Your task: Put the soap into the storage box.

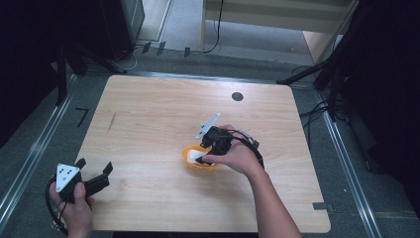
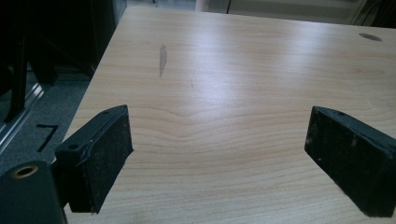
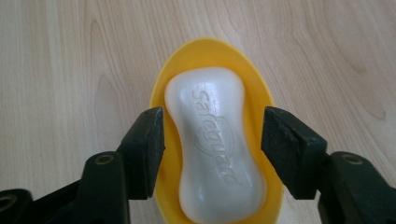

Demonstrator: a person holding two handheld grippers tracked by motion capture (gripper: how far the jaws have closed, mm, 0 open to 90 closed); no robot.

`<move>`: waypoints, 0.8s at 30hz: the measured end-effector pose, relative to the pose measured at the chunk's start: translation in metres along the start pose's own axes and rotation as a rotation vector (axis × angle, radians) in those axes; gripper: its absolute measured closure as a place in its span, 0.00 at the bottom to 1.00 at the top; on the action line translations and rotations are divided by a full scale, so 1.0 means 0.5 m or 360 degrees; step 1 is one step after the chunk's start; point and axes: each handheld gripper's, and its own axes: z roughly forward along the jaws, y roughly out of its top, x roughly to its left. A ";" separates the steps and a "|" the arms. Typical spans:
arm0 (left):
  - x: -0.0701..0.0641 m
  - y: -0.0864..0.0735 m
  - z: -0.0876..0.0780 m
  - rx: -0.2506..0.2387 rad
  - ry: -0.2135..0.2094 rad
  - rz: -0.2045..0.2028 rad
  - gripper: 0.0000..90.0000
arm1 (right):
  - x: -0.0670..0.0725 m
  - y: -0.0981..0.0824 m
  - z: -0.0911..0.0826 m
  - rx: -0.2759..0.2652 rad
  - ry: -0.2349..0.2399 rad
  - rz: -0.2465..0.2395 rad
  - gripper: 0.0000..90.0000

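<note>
- Centrally, a white soap bar (image 3: 217,144) lies lengthwise in a yellow oval dish (image 3: 212,51) on a light wooden tabletop (image 1: 158,114), framed between the two jaws of the right gripper (image 3: 212,140).
- Those jaws stand parted, one on either side of the bar's narrow waist; a sliver of yellow dish shows between each pad and the soap, so neither pad is seen touching it.
- Embossed lettering runs along the bar's top face, reading away from the jaws.
- From the high view, the right hand (image 1: 237,156) holds its gripper (image 1: 205,153) tipped down over the dish (image 1: 190,161), the grey plate raised behind it and a black cable looping past the wrist.
- Well apart from the dish, the left gripper (image 1: 94,167) sits at the tabletop's near left corner, held by the left hand (image 1: 74,206).
- Its jaws are spread wide, with bare wood between them (image 2: 219,140).
- Ahead of the left jaws, a dark streak (image 2: 162,58) marks the wood; a round dark spot (image 1: 237,96) lies near the far edge.
</note>
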 end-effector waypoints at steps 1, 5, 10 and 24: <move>0.000 0.000 0.000 0.0001 0.0000 0.0002 0.09 | 0.000 -0.002 -0.004 -0.0009 -0.0017 0.0005 0.42; 0.000 0.000 0.000 -0.0002 0.0000 0.0000 0.09 | -0.003 -0.021 -0.021 -0.0077 -0.0033 0.0099 0.36; 0.000 0.000 0.000 -0.0003 0.0000 -0.0003 0.09 | -0.011 -0.062 -0.040 -0.0202 -0.0103 0.0255 0.27; -0.002 0.000 0.000 -0.0005 0.0011 0.0004 0.08 | -0.012 -0.191 -0.073 -0.0407 -0.0266 0.0584 0.05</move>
